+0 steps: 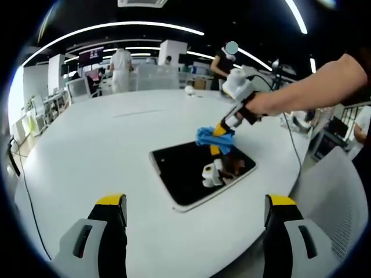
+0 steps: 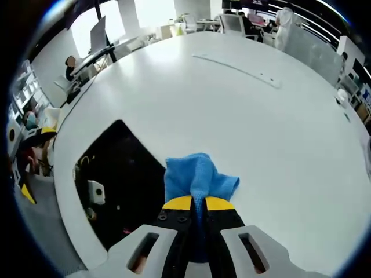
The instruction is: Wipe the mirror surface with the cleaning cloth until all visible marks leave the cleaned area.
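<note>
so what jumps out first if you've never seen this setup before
The bright blue cloth stands out most, pinched in the shut right gripper and pressed at the edge of the dark mirror, which lies flat on the big white table. In the left gripper view, the left gripper hangs open over the near table edge, well short of the mirror.

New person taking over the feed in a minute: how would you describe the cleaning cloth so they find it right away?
Start from the big round white table; near its edge lies a dark rectangular mirror with a pale rim. At the mirror's edge, the right gripper has its yellow-tipped jaws shut on the cleaning cloth. It is the crumpled bright blue fabric, the one strongly coloured soft thing there.
</note>
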Demonstrator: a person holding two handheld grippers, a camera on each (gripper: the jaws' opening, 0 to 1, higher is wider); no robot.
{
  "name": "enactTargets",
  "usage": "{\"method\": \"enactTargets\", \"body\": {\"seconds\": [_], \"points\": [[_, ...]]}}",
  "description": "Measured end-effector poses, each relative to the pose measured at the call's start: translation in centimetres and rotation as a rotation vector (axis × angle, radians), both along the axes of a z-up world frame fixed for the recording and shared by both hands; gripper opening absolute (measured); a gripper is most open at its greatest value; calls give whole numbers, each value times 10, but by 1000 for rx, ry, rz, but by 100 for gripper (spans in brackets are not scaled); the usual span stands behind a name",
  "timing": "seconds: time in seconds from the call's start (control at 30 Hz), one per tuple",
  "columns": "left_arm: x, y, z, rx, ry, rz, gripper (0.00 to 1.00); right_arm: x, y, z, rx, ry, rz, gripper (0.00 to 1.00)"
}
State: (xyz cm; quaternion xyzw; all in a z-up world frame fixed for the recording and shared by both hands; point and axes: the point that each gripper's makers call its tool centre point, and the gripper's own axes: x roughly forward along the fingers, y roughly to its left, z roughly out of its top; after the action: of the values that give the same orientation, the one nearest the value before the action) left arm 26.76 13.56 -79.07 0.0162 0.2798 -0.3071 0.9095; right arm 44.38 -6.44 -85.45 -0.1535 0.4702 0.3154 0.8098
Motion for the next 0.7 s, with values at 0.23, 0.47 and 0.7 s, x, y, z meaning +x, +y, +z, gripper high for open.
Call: {"method": "enactTargets", "body": {"seconds": [0.23,0.47,0.7], "points": [[0,1,0,0,-1,4,99,-1,0,1,-5,-4,5,1],[0,1,2,-1,-3,9,99,-1,1,2,-1,4,2,1],[2,2,2,-1,-7,12,99,2,1,13,2,-1,-7,1]]}}
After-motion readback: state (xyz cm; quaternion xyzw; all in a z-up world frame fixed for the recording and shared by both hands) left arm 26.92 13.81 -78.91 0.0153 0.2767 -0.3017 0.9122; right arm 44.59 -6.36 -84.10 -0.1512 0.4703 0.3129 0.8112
